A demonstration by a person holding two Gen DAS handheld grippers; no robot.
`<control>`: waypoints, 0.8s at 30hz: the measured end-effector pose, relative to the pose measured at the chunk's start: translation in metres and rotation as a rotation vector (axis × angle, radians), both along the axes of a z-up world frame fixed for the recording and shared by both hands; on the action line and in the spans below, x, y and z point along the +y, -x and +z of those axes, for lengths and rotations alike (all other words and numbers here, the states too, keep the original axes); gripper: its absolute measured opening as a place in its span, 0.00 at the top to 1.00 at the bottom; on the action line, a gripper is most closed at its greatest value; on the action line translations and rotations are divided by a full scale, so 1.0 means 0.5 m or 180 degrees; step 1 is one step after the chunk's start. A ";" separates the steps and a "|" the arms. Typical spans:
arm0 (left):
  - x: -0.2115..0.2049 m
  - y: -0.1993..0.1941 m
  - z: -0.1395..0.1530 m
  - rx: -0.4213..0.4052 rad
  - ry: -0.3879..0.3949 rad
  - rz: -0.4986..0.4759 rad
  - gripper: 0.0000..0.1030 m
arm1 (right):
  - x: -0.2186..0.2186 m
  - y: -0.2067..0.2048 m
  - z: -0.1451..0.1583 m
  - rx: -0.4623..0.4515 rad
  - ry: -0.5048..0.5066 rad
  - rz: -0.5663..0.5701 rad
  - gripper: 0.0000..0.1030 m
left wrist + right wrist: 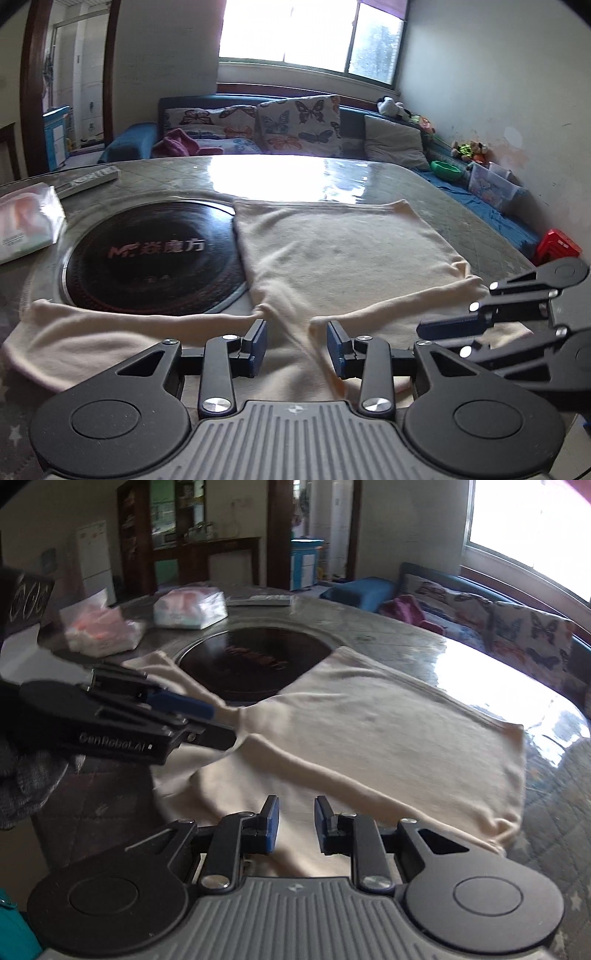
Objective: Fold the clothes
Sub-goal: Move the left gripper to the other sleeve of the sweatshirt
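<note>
A cream garment [347,243] lies flat on a round table [461,192], partly over its dark hob [155,258], while the left gripper [296,345] and right gripper [296,825] hover over its near edge, fingers apart and empty, probably mid-fold, needing a pinch next.

The left gripper [296,345] is pointing down and forward, its jaws standing apart with a gap between the blue pads. The right gripper [295,825] is tilting downward too, its jaws parted more narrowly. A gloved hand [22,775] is holding the left gripper from behind.
</note>
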State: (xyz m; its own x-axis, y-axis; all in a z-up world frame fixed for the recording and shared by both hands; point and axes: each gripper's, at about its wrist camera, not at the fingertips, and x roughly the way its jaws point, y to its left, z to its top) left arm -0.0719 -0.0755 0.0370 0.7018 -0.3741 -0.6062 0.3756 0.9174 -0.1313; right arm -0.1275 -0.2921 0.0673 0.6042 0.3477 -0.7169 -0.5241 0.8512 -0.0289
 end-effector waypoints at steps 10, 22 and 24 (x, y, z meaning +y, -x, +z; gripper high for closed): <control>0.059 0.006 0.003 -0.0070 -0.0151 0.0350 0.55 | 0.029 0.010 -0.001 0.0000 0.0096 0.0076 0.80; 0.208 -0.008 -0.010 -0.0089 -0.0216 0.1644 0.53 | 0.017 0.012 0.019 -0.0086 0.0063 0.0027 0.78; 0.237 -0.009 -0.015 -0.0064 -0.0182 0.1858 0.53 | 0.016 0.012 0.018 -0.0084 0.0058 0.0022 0.77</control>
State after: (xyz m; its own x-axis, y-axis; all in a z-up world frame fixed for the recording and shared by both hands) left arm -0.0674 0.0430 0.0297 0.7934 0.1108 -0.5985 -0.1922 0.9786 -0.0736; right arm -0.1337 -0.2841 0.0763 0.6207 0.3390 -0.7070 -0.5288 0.8467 -0.0582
